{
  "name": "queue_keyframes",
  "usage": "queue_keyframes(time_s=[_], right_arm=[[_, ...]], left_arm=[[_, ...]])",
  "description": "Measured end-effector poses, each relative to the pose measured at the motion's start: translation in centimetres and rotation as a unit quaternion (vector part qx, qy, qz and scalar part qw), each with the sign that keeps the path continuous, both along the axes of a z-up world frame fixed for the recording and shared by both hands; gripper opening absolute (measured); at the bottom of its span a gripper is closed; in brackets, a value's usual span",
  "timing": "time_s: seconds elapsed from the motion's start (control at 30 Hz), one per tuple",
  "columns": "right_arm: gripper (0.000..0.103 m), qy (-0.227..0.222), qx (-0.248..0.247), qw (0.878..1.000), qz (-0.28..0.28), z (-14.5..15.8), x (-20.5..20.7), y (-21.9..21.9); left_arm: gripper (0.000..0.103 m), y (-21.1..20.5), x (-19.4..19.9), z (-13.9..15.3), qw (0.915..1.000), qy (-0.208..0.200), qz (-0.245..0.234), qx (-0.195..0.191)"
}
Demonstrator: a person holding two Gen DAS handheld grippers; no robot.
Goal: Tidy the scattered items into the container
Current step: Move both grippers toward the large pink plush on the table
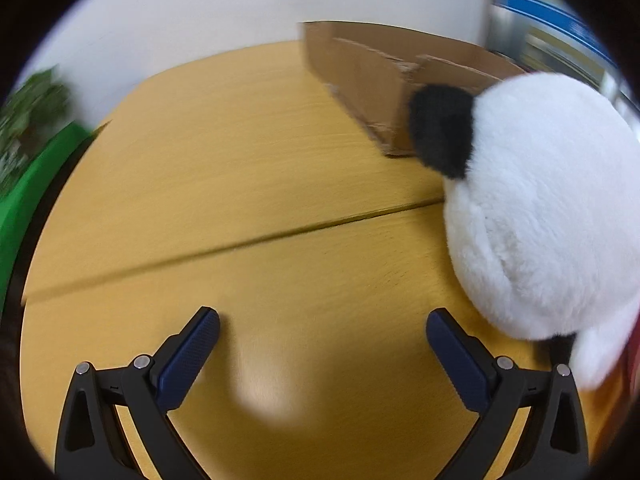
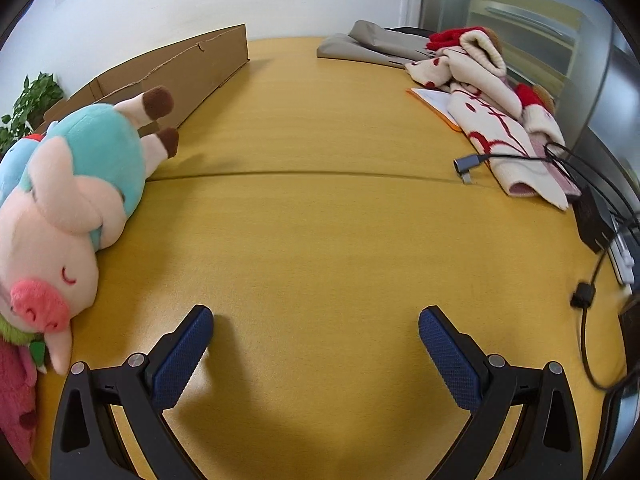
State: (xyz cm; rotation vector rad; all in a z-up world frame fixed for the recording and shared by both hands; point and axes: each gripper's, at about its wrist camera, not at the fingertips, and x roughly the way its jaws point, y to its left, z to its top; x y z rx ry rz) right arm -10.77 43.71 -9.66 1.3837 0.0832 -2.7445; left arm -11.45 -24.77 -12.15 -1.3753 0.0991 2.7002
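In the left wrist view a white plush panda (image 1: 552,208) with a black ear lies on the yellow table, right of my left gripper (image 1: 322,330), which is open and empty above the table. A cardboard box (image 1: 384,76) stands behind the panda. In the right wrist view a pink plush pig in a teal shirt (image 2: 76,184) lies at the left, in front of the cardboard box (image 2: 180,76). A pink-red plush (image 2: 14,396) lies under the pig's head. My right gripper (image 2: 316,330) is open and empty, right of the pig.
A cream and red blanket (image 2: 492,108), a grey bag (image 2: 372,44), an orange-edged notebook (image 2: 434,102), cables with a plug (image 2: 466,168) and a dark box (image 2: 594,220) lie at the right. A potted plant (image 2: 28,104) stands at the far left. A green surface (image 1: 32,188) borders the table's left edge.
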Motion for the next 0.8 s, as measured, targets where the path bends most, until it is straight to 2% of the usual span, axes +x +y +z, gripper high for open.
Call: queue_keyframes(time_s=[0.07,0.13,0.23,0.4,0.5,0.6,0.67,0.73,0.8], right_arm=[[0.103,0.001,0.001,1.000,0.002,0.0,0.7,-0.1],[0.103,0.003,0.004,1.000,-0.001,0.0,1.9,-0.7],[0.103,0.037,0.018,0.999,0.002,1.2,4.6,-2.7],[0.103,0.113,-0.043,0.992,0.023,5.9,9.7,-6.2],[0.103,0.138,-0.059,0.988,0.029,8.2,12.0,-8.5],[0.103,0.152,-0.049,0.986,0.046,9.7,13.7,-11.6],[0.103,0.147,-0.050,0.987,0.052,10.0,14.3,-13.4],[0.103,0.122,-0.062,0.990,0.044,9.6,14.2,-14.8],[0.103,0.102,-0.075,0.991,0.034,8.9,13.8,-16.0]], left_arm=[[0.103,0.4,0.7,-0.1,0.9996,0.000,0.030,0.001],[0.103,0.7,1.1,-0.2,0.9992,0.000,0.039,0.002],[0.103,2.9,1.1,0.2,0.9987,0.000,0.051,0.002],[0.103,2.9,1.3,1.4,0.9985,-0.007,0.054,0.001],[0.103,3.4,3.9,1.6,0.9962,-0.005,0.087,-0.011],[0.102,4.8,7.5,4.0,0.9925,0.040,0.112,-0.030],[0.102,6.5,10.7,6.9,0.9915,0.079,0.103,-0.006],[0.102,8.3,13.4,9.5,0.9893,0.112,0.089,0.030],[0.102,11.1,15.2,11.0,0.9892,0.117,0.062,0.065]])
